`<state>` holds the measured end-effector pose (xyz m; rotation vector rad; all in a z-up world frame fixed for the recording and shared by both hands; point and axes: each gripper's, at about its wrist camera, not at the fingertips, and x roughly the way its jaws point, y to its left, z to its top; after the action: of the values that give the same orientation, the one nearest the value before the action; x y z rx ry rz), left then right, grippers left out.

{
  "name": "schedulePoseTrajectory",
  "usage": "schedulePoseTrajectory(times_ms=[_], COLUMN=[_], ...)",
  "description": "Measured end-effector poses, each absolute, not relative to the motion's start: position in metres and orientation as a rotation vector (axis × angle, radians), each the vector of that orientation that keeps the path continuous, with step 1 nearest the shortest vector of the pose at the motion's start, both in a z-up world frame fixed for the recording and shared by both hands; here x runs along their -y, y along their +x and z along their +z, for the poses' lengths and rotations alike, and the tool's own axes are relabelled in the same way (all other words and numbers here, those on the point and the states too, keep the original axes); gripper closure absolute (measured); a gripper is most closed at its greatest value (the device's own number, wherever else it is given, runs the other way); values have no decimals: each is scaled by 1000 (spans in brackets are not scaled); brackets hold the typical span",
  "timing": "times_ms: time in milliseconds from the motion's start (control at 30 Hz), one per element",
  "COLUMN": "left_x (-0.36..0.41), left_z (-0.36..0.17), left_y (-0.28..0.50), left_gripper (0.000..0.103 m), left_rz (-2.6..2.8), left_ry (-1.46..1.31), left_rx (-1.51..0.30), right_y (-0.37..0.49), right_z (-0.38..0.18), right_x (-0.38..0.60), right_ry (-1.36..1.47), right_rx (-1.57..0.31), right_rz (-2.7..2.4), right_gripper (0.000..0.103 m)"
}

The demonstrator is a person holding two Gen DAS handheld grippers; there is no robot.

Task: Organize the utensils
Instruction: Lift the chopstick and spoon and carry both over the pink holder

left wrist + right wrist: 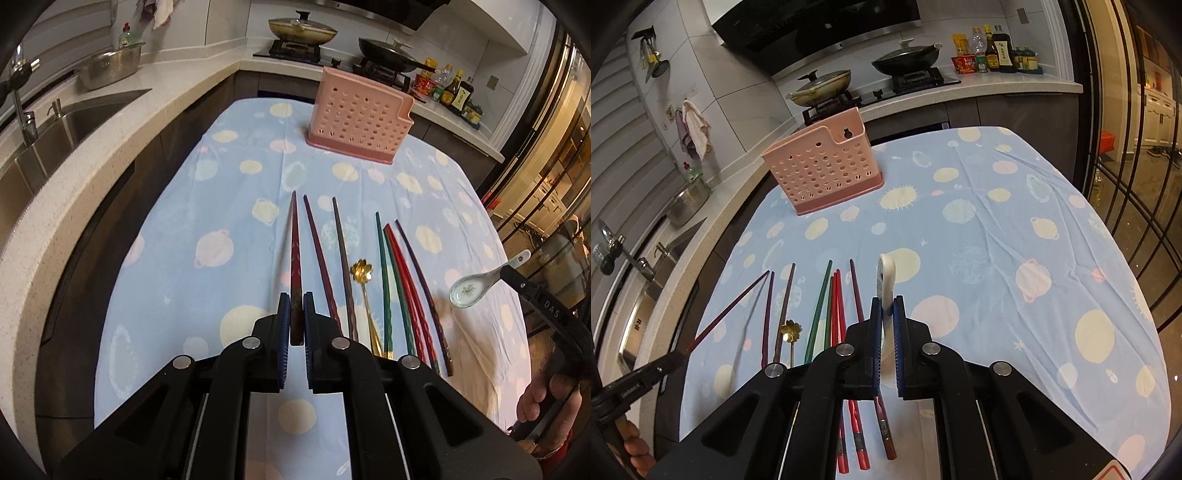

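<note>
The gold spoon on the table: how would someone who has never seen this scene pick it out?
Start at the blue patterned tablecloth in front of the pink holder. A row of chopsticks lies there, and the gold spoon sits among them. It alone is shiny metal, shorter, with a flower-shaped bowl.

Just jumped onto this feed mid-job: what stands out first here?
Both grippers are already loaded and off the cloth: the left gripper is shut on a dark red chopstick, the right gripper on a white ceramic spoon. Beyond the remaining chopsticks and gold spoon, the pink utensil holder stands empty-looking at the table's far end.
</note>
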<state>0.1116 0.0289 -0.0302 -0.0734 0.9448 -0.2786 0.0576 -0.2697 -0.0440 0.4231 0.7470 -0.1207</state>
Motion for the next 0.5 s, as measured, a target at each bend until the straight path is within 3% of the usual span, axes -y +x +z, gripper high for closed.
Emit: schedulePoseTrajectory(times_ms=[500], left_x=[-12], left_z=[92], left_y=[214], left_gripper=[96], left_rz=[-283], left_ry=[-57], left_rx=[-679], right_y=[146], right_z=[20], right_x=[283], right_ry=[361], right_rx=[-626], right_rz=[-93], right_gripper=[97])
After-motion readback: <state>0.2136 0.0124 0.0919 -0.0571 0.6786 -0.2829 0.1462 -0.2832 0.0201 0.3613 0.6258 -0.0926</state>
